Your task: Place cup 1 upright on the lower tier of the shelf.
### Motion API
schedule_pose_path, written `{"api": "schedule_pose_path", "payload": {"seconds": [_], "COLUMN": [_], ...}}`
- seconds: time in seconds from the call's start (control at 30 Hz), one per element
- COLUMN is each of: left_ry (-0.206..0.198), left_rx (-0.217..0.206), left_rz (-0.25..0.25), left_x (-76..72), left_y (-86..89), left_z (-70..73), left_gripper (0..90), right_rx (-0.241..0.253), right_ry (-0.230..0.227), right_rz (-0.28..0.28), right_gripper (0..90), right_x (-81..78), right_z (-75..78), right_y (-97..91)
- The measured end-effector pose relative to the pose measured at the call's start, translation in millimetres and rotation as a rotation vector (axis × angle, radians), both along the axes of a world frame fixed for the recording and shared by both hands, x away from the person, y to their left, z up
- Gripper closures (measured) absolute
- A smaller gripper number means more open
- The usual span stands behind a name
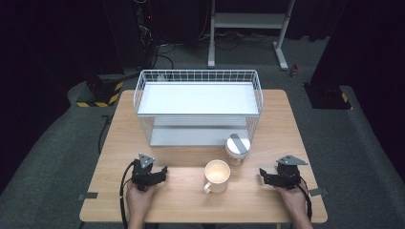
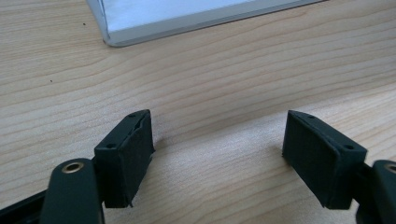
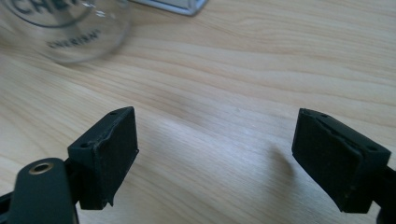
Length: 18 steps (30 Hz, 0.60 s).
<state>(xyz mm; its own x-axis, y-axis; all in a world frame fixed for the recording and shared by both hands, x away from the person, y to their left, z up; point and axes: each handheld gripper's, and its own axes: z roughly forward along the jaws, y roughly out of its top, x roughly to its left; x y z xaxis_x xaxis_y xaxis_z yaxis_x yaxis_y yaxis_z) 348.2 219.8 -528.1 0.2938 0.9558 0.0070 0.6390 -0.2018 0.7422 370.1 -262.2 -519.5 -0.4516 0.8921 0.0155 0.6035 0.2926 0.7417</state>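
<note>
Wood table (image 1: 181, 200) carries both grippers at its near edge: left gripper (image 1: 162, 172) and right gripper (image 1: 263, 175) each gape wide with nothing between the jaws. Between them stands a mug (image 1: 217, 175); just beyond, right, a jar (image 1: 237, 149); farther, a wire rack (image 1: 198, 107).

I see bare table (image 1: 181, 200) across the lower frame; mug (image 1: 217, 176), jar (image 1: 237, 149) and wire rack (image 1: 198, 107) block the centre.
</note>
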Motion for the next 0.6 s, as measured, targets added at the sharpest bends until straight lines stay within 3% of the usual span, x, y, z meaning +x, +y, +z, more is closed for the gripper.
{"api": "schedule_pose_path", "payload": {"seconds": [0.3,0.6], "left_ry": [0.000,0.001], "left_rx": [0.000,0.003], "left_rz": [0.001,0.000], "left_x": [0.0,0.1], "left_y": [0.0,0.4], "left_z": [0.0,0.1], "left_gripper": [24.6,24.4], "right_rx": [0.070,0.098], "right_ry": [-0.032,-0.044], "right_rz": [0.066,0.118], "right_gripper": [14.3,14.0], "right_x": [-5.5,-6.9], "right_z": [8.1,14.7], "right_y": [8.7,19.1]}}
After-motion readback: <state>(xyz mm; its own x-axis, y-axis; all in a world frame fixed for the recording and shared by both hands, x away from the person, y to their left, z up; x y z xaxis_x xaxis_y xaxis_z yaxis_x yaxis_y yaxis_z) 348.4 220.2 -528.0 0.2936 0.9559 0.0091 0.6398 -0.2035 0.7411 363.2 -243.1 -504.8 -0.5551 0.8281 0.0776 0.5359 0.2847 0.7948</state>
